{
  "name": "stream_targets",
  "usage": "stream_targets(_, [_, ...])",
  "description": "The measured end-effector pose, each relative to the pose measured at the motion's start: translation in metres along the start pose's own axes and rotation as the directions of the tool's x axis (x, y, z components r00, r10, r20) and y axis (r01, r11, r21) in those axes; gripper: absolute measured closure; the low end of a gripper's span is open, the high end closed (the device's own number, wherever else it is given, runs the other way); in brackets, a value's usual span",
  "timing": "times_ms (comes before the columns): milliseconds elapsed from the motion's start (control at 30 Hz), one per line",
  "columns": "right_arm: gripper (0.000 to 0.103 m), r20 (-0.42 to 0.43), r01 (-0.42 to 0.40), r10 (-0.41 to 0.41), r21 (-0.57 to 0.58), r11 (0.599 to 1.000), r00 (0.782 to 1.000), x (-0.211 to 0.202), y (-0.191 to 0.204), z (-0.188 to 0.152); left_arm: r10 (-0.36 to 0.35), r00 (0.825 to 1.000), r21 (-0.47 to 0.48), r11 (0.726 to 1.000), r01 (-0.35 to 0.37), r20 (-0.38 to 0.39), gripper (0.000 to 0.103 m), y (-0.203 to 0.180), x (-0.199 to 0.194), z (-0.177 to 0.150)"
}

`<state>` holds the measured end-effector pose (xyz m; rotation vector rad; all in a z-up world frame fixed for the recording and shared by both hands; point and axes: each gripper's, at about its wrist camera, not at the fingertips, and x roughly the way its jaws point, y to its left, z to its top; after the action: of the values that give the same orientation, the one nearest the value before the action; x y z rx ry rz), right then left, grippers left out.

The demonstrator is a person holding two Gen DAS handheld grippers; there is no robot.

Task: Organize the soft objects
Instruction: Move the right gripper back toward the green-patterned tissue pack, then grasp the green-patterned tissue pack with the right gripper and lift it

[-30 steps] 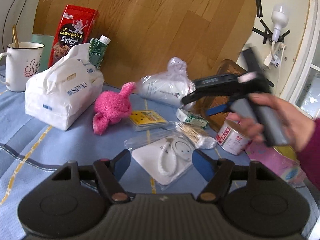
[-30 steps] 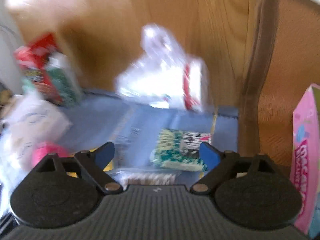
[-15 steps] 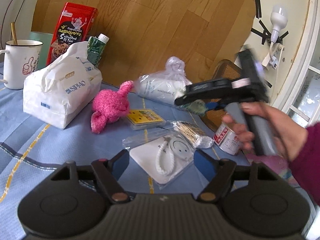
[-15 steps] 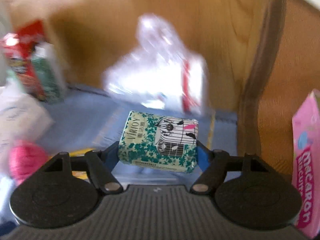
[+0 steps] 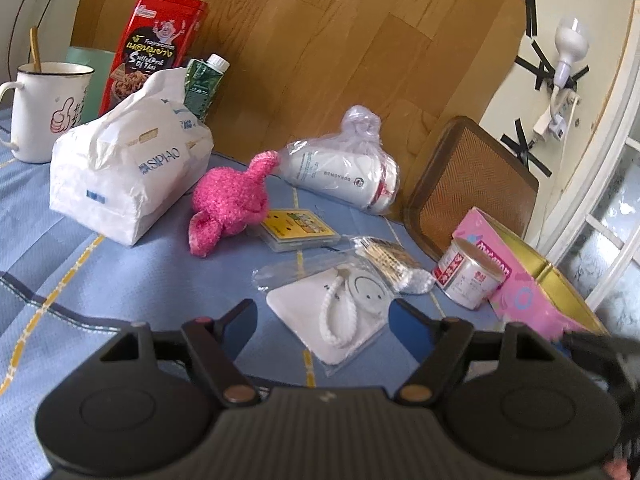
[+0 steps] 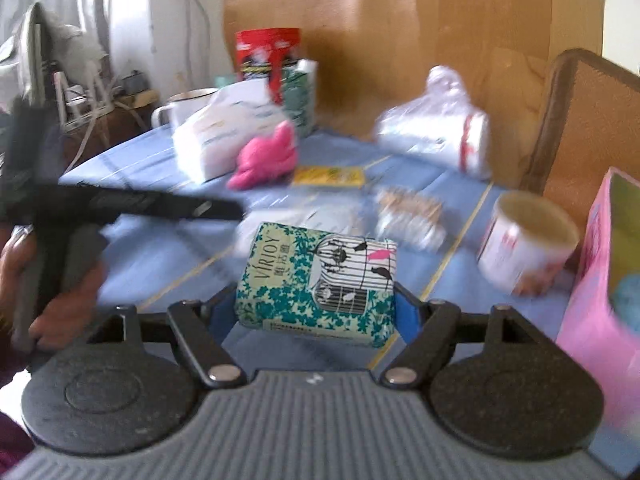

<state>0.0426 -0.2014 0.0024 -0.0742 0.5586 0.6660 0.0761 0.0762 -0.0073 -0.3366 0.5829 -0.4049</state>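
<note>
My right gripper (image 6: 316,306) holds a green floral tissue pack (image 6: 312,264) between its blue pads, lifted above the blue tablecloth (image 6: 160,248); its jaws are opening slightly while the pack stays between them. In the left wrist view only a blurred dark edge of it (image 5: 600,348) shows at the lower right. My left gripper (image 5: 322,312) stands open over a white pouch with a cord (image 5: 296,304), nothing between its fingers. A pink plush toy (image 5: 232,200) lies mid-table beside a white tissue bag (image 5: 128,168). A white item in a clear bag (image 5: 344,176) lies behind.
A pink box (image 5: 520,280) with an open gold inside stands at the right, a small tub (image 5: 468,276) beside it. A yellow card case (image 5: 298,228), a swab packet (image 5: 388,256), a mug (image 5: 44,108), a red tin (image 5: 156,44) and a chair (image 5: 472,184) surround the area.
The right gripper closed on the green tissue pack, lifted it and swung back from mid-table to the near right. The left gripper has stayed in place.
</note>
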Motion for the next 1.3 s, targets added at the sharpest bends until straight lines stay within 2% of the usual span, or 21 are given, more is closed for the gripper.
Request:
stream_targets(67, [0.015, 0.009, 0.008, -0.008, -0.016, 1.0, 1.0, 0.002, 0.01, -0.011, 0.006, 1.0, 0.011, 1.0, -0.005, -0.009, 0.028, -0.002, 0.001, 0.0])
stream_targets(133, [0.009, 0.031, 0.051, -0.05, -0.038, 0.998, 0.998, 0.002, 0.018, -0.018, 0.015, 1.0, 0.016, 1.0, -0.014, -0.018, 0.028, -0.003, 0.002, -0.001])
stream_targets(267, [0.008, 0.056, 0.057, -0.056, -0.023, 0.998, 0.997, -0.002, 0.018, -0.028, 0.041, 0.999, 0.02, 0.999, -0.04, -0.031, 0.028, -0.004, 0.002, -0.002])
stream_targets(667, [0.007, 0.092, 0.065, -0.07, 0.054, 0.996, 0.993, -0.027, 0.005, -0.052, 0.1, 0.995, 0.083, 0.992, -0.097, -0.03, 0.028, -0.019, 0.002, -0.006])
stream_targets(1300, [0.008, 0.086, 0.048, -0.053, 0.058, 0.997, 0.995, -0.029, 0.013, -0.059, 0.076, 0.997, 0.069, 0.995, -0.074, -0.03, 0.028, -0.015, 0.002, -0.006])
